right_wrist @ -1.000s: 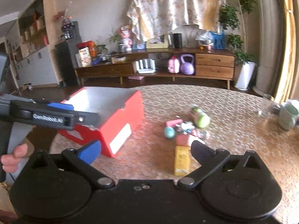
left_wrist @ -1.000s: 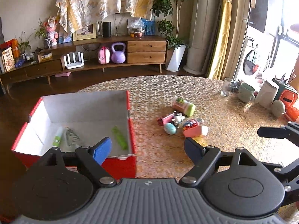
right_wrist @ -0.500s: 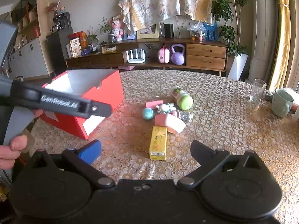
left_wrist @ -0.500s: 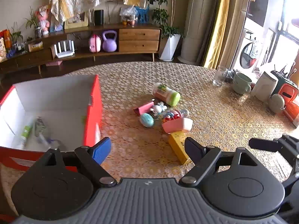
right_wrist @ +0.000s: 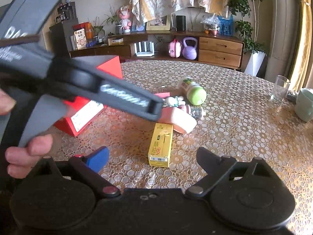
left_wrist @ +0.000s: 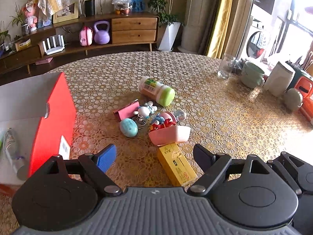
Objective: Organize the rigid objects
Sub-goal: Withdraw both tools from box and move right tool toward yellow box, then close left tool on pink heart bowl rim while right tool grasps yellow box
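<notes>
Hovering my left gripper (left_wrist: 154,154), jaws apart and empty, over the yellow box (left_wrist: 176,166); next I lower, clamp, carry to red box (left_wrist: 52,117).

Gold lace-circle pattern all over the counter (left_wrist: 225,117). Bright red box (left_wrist: 52,117) with a grey-white inside. Yellow carton (left_wrist: 176,166), pink tub (left_wrist: 170,135), teal egg-shaped case (left_wrist: 128,127), flat pink case (left_wrist: 128,110), lime-green capped jar (left_wrist: 156,93). Mint green mug (left_wrist: 251,75). One blue pad, one black, on both sets of fingers (left_wrist: 106,157).
</notes>
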The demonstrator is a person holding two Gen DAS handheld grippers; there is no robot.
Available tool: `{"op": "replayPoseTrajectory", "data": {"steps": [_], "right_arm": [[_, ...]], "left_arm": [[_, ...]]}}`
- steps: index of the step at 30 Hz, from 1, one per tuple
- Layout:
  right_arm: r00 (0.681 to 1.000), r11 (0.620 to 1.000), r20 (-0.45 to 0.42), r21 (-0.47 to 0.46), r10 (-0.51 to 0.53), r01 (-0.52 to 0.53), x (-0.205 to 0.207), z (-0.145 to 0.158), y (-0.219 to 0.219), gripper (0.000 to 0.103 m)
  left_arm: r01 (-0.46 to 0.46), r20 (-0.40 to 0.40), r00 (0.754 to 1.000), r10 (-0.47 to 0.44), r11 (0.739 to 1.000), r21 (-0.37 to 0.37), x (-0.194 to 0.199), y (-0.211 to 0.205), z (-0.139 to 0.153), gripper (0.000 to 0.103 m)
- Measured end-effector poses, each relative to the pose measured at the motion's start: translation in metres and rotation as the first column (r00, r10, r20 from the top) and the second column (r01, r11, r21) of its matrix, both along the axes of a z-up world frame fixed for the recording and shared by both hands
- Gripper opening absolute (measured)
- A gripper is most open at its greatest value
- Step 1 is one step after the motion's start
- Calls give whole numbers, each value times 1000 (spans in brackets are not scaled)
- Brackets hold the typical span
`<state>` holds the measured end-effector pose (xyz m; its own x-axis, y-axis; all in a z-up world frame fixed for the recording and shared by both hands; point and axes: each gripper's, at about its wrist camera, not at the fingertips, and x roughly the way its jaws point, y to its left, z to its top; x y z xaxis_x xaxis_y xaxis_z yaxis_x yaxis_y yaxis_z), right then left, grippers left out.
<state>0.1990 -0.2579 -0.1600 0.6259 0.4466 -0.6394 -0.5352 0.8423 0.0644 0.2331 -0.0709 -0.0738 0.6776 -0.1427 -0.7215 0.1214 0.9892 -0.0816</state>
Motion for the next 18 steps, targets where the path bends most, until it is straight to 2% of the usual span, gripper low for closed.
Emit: {"op": "replayPoseTrajectory", "data": {"steps": [7,18], "right_arm": [[999,997,-22,-58,41,-42,18,-18,6,89],[995,996,-79,-59,65,-70,44,-36,9,74]], "left_arm": [[23,-50,999,-22,1000,17,35,-15,-20,86],[117,-122,986,-114,993,17,78,-37,-44,86]]}}
